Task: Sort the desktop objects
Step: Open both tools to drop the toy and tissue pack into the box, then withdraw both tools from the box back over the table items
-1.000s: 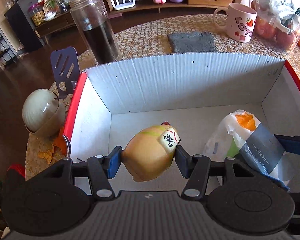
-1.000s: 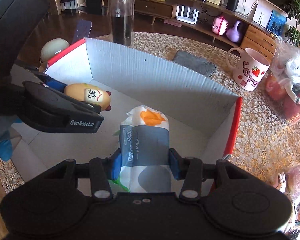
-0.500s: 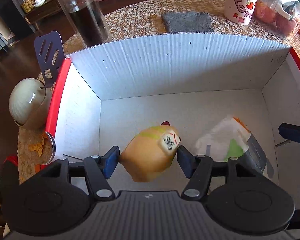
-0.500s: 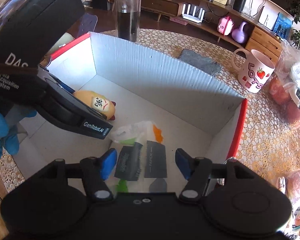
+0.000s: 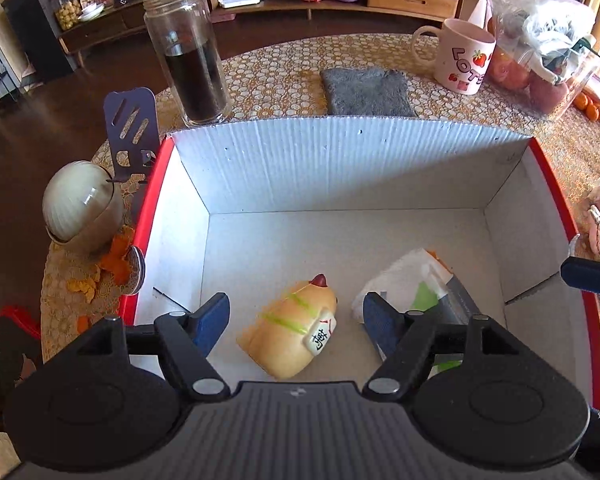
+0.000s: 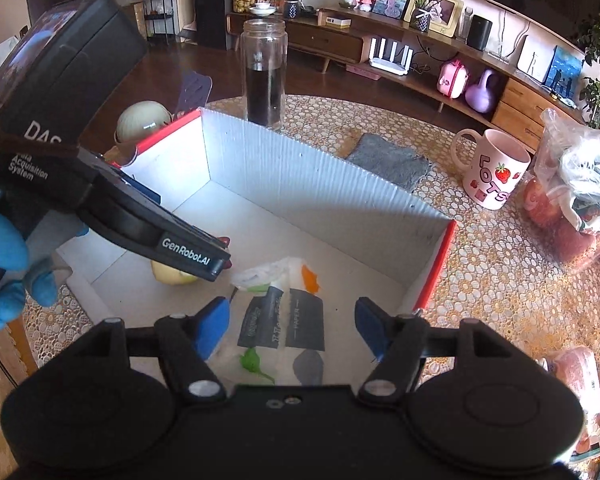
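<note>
Item: yellow squeaky toy (image 5: 290,330), green-striped, red-tipped, with a small white tag; lies on its side on the floor of the box, near its front.
Item: tissue pack (image 6: 284,312), white wrapper with grey band and orange and green print; lies flat just beside the toy, on the same floor.
Container: open cardboard box (image 5: 340,168), white corrugated inside, red along the side rims.
Left hand-held gripper (image 5: 296,322): jaws have just been opening and stand wide, above the toy, blue pads clear of it on both sides.
Right hand-held gripper (image 6: 288,326): jaws have just been opening and stand wide, above the tissue pack, pads not touching it. A blue-gloved hand (image 6: 4,256) holds the left unit.
Counter (image 5: 284,76): round, under a yellow lace-pattern cloth. On it, behind the box: glass jar (image 5: 188,56) with dark contents, grey cloth (image 5: 364,90), pink strawberry mug (image 5: 462,56), clear bag of fruit (image 5: 540,52). Left of the box: cream lidded pot (image 5: 80,204), grey slotted spatula (image 5: 131,128), orange peel scraps (image 5: 112,260).
Room: dark wood floor; low wooden sideboard (image 6: 380,46) with a white router, pink and purple ornaments, plants and picture frames.
</note>
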`<state>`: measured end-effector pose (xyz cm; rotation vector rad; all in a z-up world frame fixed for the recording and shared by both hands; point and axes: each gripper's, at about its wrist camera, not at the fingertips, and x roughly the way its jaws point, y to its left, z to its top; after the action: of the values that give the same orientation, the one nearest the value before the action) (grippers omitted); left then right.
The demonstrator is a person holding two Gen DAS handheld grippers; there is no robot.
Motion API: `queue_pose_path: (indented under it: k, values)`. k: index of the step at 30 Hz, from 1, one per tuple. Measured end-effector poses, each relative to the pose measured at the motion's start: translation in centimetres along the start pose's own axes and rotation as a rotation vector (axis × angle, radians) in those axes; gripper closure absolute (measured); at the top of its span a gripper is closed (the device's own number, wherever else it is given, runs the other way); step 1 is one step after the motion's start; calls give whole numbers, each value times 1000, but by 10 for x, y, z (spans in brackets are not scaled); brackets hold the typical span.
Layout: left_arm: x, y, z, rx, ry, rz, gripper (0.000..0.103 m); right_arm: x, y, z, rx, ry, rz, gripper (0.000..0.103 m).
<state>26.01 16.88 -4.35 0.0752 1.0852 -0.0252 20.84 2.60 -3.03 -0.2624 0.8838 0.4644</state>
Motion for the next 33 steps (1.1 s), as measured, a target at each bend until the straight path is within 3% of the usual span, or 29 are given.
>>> queue_pose_path:
  k: [14,26,33]
  values:
    - [-74,-31,-29,9,-152,-41,30,-73,-19,-34,83,-102,47,34]
    - [-119,-82,-65,51,-256,-92,30,-116,-40,-81,180,-170,23,34]
    - [-134,-113,-87,50,-294,-122,30,-137,-62,-113,223,-207,3,26]
